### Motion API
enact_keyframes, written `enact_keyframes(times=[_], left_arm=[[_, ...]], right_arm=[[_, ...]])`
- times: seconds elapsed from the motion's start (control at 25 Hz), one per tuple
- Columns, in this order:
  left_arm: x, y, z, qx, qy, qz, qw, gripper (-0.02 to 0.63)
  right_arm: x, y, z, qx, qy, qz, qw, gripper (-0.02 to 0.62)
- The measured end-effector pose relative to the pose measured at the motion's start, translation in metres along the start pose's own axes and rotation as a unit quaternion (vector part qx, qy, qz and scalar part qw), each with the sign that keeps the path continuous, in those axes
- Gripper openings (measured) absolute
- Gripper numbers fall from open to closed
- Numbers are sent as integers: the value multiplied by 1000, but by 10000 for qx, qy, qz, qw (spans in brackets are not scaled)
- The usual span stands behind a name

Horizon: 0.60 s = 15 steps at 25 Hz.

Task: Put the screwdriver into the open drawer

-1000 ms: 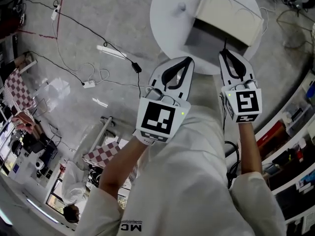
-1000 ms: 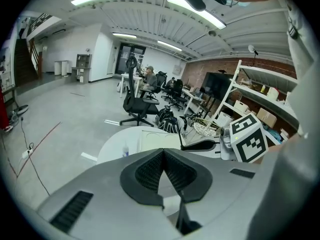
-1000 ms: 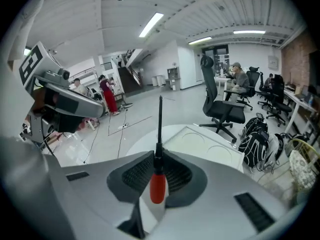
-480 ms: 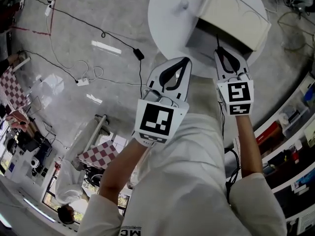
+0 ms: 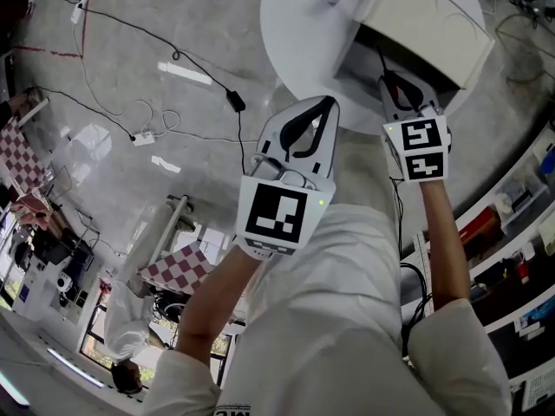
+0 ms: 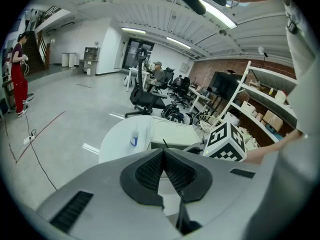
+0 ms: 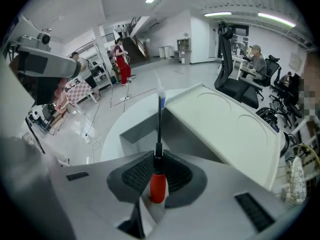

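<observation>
step in hand: carrying, as i judge it. the red-handled, black-shafted screwdriver (image 7: 158, 186) is over the drawer and not yet let go.
right gripper: the right gripper (image 7: 158, 156) has its jaws clamped on the screwdriver where handle meets shaft. the shaft sticks out forward past the jaw tips.
left gripper: the left gripper (image 6: 164, 152) has its jaws pressed together with nothing between them. it hangs by the tabletop's near edge, beside the right one and out of the work.
screwdriver's place: in the right jaws, with its tip over the grey open drawer (image 7: 131, 129). whether it touches the drawer floor i cannot tell.
drawer: pulled out toward the person from the cream box-shaped cabinet (image 5: 429, 24), which sits on the round white tabletop (image 5: 295, 24).
next move: likely lower the tool inside the walls, lay it flatter so its length fits, then part the jaws low.
edges: the drawer's front wall is nearest the jaws and the cabinet body stands behind. the shaft must clear both.
open room: nothing shows in the visible part of the drawer. a small white bottle (image 6: 134, 138) with a blue label stands well apart on the tabletop.
</observation>
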State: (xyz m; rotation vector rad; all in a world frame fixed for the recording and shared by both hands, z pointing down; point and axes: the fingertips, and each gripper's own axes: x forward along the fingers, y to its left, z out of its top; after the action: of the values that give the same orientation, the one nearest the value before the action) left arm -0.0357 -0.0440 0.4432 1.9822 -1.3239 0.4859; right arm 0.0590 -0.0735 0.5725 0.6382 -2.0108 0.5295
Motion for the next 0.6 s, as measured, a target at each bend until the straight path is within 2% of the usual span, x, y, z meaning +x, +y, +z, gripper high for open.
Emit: enact_keyframes(times=[0.6], left_arm=[[0, 7, -7, 51, 86, 32, 9999, 11]], right_arm=[[47, -6, -20, 23, 1268, 245, 9916, 114]])
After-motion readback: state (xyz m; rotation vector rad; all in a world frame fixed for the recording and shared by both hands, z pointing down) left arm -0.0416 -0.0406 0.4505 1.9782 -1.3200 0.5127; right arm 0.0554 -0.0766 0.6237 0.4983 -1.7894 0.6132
